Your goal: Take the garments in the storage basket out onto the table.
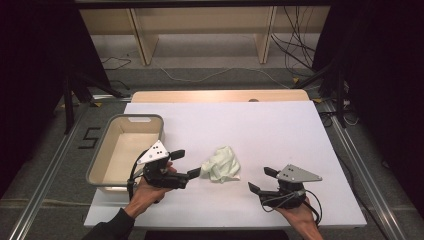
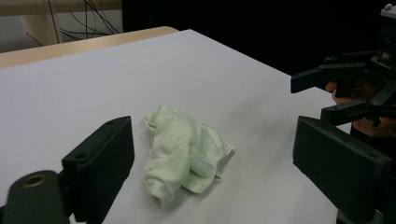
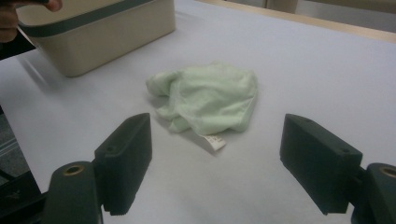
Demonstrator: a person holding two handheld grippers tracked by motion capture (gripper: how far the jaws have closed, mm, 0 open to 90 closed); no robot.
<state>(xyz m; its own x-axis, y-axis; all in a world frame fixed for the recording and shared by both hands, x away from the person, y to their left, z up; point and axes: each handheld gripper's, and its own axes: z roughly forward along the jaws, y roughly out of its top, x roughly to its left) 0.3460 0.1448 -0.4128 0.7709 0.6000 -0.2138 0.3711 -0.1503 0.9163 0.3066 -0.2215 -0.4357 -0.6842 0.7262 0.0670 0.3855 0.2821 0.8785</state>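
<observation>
The white table (image 1: 280,130) is carrying everything here. At its nine o'clock edge a beige bin (image 1: 111,134) with a grey rim is sitting, its inside looking bare. A crumpled pale green cloth (image 1: 222,164) is lying near the table's middle, toward six o'clock, bunched in soft folds with a small white tag (image 3: 214,141) sticking out. The left gripper (image 1: 186,163) is hovering at the cloth's nine o'clock, jaws spread wide. The right gripper (image 1: 263,179) is waiting at the cloth's four o'clock, jaws likewise spread, gripping nothing.
</observation>
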